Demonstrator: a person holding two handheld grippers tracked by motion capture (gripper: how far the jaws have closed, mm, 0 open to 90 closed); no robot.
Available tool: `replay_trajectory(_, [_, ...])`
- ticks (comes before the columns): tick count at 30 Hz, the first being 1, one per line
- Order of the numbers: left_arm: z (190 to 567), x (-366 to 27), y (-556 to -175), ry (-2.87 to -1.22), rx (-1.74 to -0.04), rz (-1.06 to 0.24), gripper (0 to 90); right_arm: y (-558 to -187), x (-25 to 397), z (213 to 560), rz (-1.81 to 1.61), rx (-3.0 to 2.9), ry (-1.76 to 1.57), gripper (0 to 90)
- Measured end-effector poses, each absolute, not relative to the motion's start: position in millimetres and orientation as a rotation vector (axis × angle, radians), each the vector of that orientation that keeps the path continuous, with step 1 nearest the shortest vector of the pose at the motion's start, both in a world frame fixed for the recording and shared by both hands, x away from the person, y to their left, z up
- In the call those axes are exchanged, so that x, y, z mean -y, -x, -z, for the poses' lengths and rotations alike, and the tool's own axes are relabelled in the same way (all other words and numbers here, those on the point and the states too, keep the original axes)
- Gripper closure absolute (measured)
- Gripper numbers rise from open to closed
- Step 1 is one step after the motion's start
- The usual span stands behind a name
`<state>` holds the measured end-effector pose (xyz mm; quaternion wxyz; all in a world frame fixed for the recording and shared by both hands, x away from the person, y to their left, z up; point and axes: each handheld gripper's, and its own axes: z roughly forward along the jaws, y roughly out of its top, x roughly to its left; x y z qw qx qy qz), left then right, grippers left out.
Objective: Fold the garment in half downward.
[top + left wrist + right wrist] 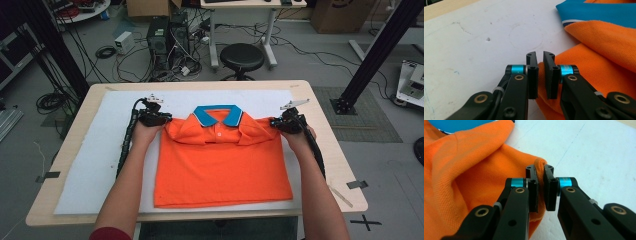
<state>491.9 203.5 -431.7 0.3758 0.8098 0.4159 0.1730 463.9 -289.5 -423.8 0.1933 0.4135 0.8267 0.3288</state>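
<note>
Two grippers pinch the orange polo shirt (222,165) at its shoulders: left gripper (161,119) w/ jaws nearly closed on a fabric fold at approx. 10 o'clock of the shirt, right gripper (281,123) likewise clamped on a fold at approx. 2 o'clock. Shirt lies front-up on the white mat (90,165) atop the wooden table (75,131), blue collar (218,115) at 12 o'clock, hem toward the person at 6 o'clock, sleeves folded in.
</note>
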Motion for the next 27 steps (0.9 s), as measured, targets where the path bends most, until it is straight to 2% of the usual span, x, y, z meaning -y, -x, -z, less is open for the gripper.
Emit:
replay_trajectory(8, [436.4,-203.1,-496.4,-2.075,-1.080,-0.436,81.8,-468.6,290.4,423.8,-0.917,-2.321,-1.179,83.1])
replay_trajectory(9, [435.8,-203.6,-495.5,-2.066,-1.092,-0.443,78.8,-468.2,290.4,423.9,-0.921,-2.317,-1.186,79.4])
replay_trajectory(11, [432.9,-205.5,-494.2,-2.040,-1.110,-0.441,66.0,-466.8,291.7,422.0,-0.919,-2.297,-1.199,69.8])
replay_trajectory(12, [432.9,-205.5,-494.2,-2.040,-1.110,-0.441,60.6,-466.8,291.7,422.0,-0.919,-2.297,-1.199,69.8])
replay_trajectory(13, [429.0,-208.9,-492.7,-2.014,-1.114,-0.429,55.1,-464.6,294.0,418.0,-0.955,-2.279,-1.224,61.6])
replay_trajectory(16, [422.1,-212.2,-489.1,-1.976,-1.113,-0.416,44.2,-460.3,296.3,410.1,-0.997,-2.248,-1.225,53.9])
replay_trajectory(18, [419.5,-212.8,-487.7,-1.963,-1.112,-0.417,39.4,-458.1,295.6,404.3,-0.996,-2.235,-1.222,48.9])
replay_trajectory(21, [408.6,-215.4,-483.6,-1.920,-1.102,-0.410,33.2,-455.0,294.4,395.3,-1.017,-2.223,-1.195,46.5])
replay_trajectory(27, [394.8,-220.0,-478.4,-1.858,-1.093,-0.424,28.2,-454.0,288.4,380.6,-1.016,-2.226,-1.163,43.7])
